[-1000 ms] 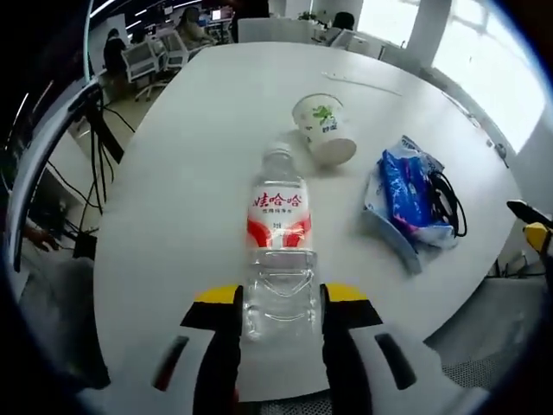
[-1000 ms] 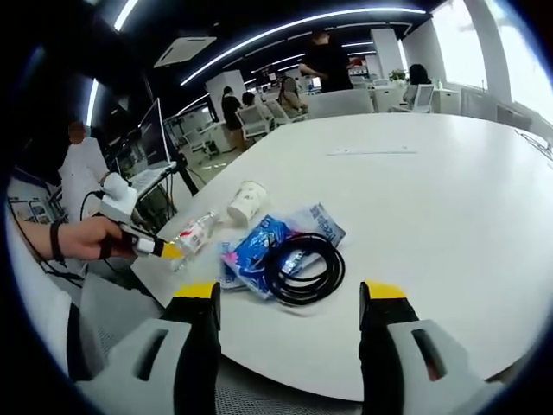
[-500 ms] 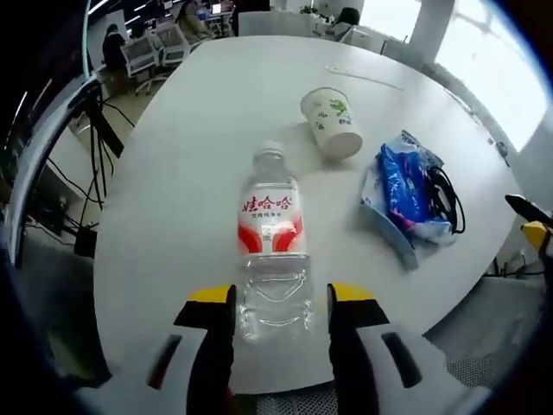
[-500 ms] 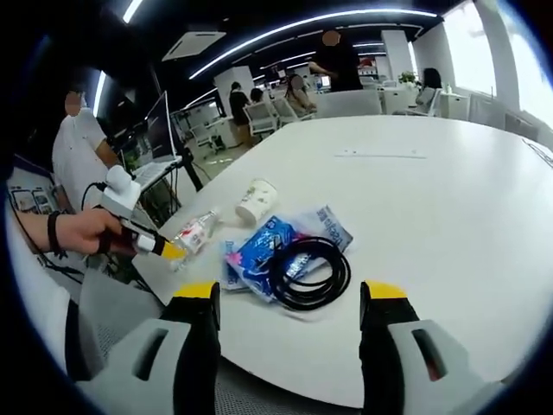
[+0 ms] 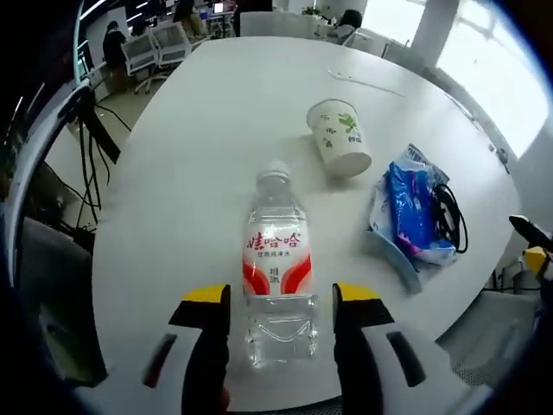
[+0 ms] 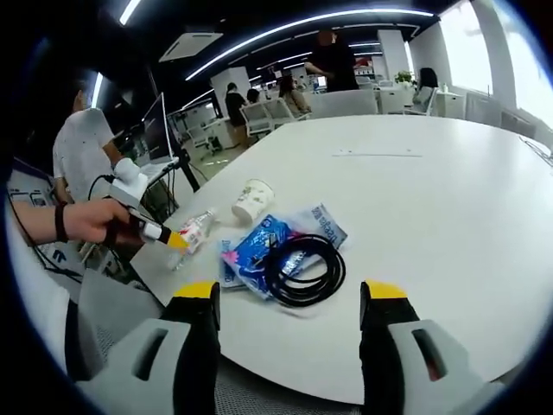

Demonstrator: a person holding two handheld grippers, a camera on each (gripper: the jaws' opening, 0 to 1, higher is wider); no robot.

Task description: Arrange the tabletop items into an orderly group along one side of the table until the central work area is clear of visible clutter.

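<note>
Left tool (image 5: pixel 281 298) has its yellow-tipped jaws spread on either side of the water bottle (image 5: pixel 278 268), which lies flat on the white bench (image 5: pixel 190 156), cap pointing away. Past it there's a paper cup (image 5: pixel 339 137) tipped on its side, and a blue packet (image 5: pixel 413 212) with a black cable (image 5: pixel 451 216) beside it.

An open-plan office — a large white meeting table (image 6: pixel 415 173) stands in front of rows of desks with monitors (image 6: pixel 158 130) and wheeled office chairs (image 5: pixel 143 56). Long ceiling light strips (image 6: pixel 285 30) run overhead, tall windows (image 6: pixel 484 43) brighten one side, and people (image 6: pixel 328 60) sit or stand at workstations behind.
</note>
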